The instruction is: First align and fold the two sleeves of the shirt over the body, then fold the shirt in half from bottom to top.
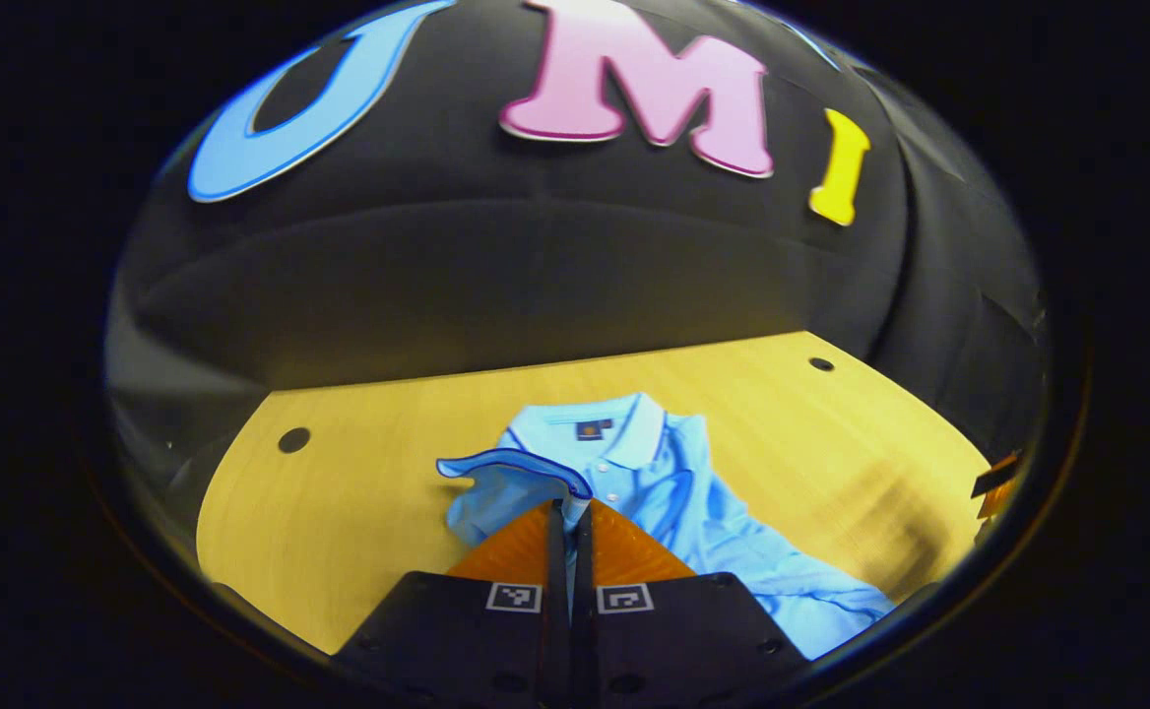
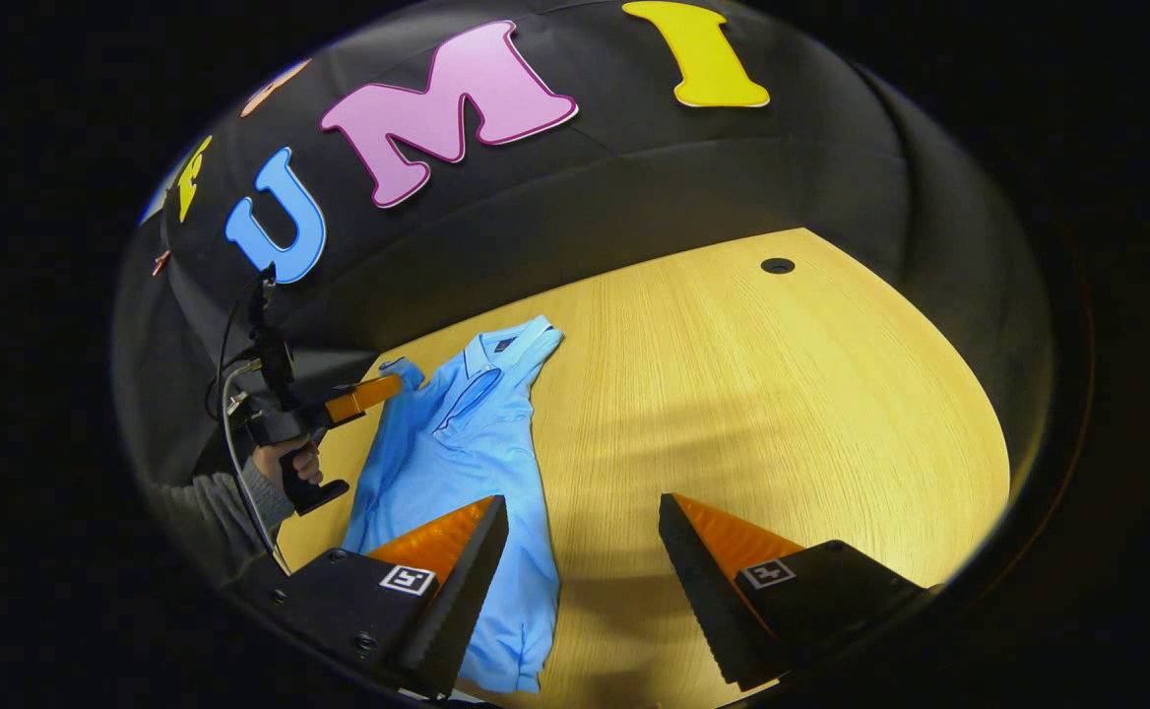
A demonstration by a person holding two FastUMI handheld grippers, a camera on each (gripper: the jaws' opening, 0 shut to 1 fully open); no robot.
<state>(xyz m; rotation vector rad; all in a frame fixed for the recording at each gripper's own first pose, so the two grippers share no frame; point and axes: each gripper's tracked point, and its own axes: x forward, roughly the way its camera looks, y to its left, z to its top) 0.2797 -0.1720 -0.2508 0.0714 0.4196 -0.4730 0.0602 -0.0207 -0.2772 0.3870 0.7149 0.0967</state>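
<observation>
Wooden table (image 2: 733,394) bears the shirt (image 2: 457,443); left tongs (image 1: 570,512) pinch its sleeve (image 1: 511,473), right tongs (image 2: 583,512) gape wide, empty.

No readable text, brand, or number stands on anything here. The shirt (image 1: 693,502) carries a small dark neck label inside its collar (image 1: 592,429), too small to make out. Each tool bears square black-and-white coded markers (image 1: 514,596) near its fingers, which are patterns and not letters.
</observation>
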